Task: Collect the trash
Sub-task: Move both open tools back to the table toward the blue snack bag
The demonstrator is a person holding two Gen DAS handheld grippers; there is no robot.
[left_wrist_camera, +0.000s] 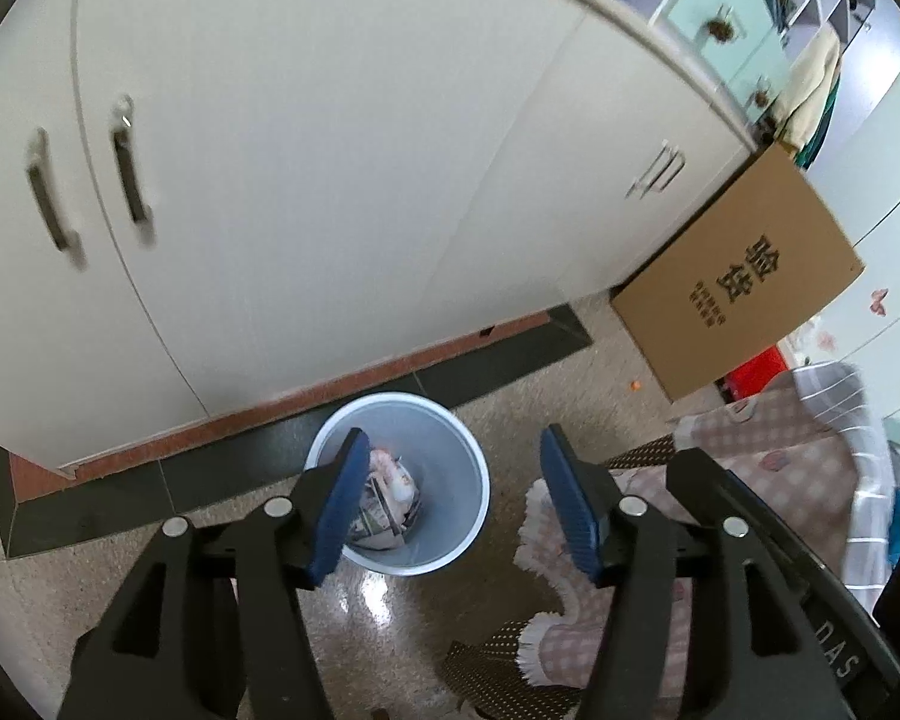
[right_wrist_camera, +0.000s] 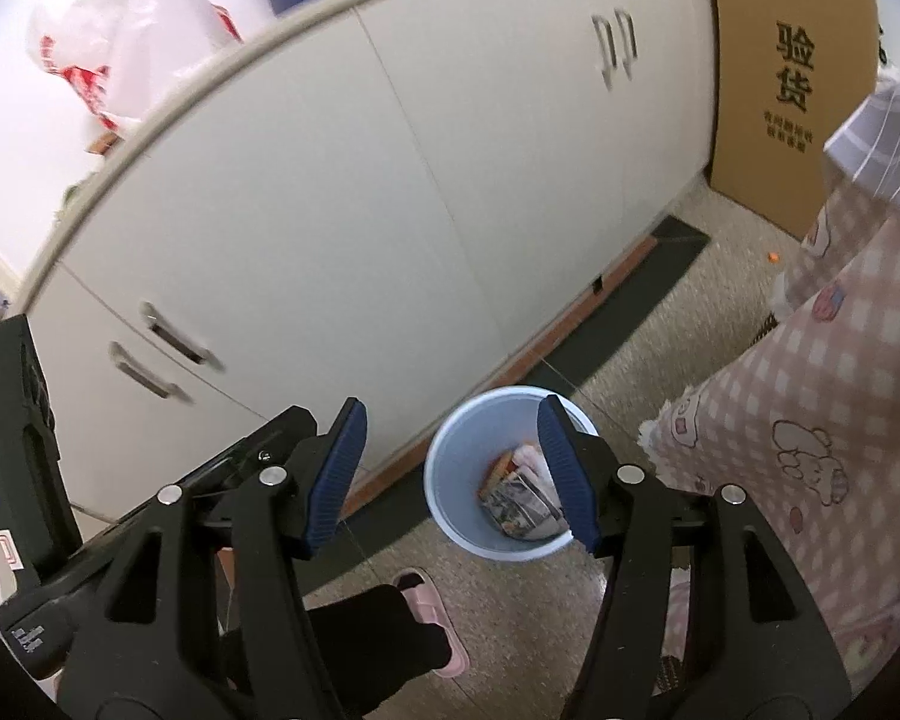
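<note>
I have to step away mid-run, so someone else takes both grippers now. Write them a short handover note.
Left gripper: open, nothing between its blue pads.
Right gripper: open, also empty.
The pale blue round plastic waste bin stands on the speckled floor by the white cabinet; crumpled printed paper and wrappers lie inside it.
Done: that trash is in the bin.
Left: a small orange scrap lies on the floor near the brown cardboard box; whether other trash remains cannot be seen here.

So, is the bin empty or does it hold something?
Not empty: crumpled printed wrappers lie at the bottom of the upright bin.
</note>
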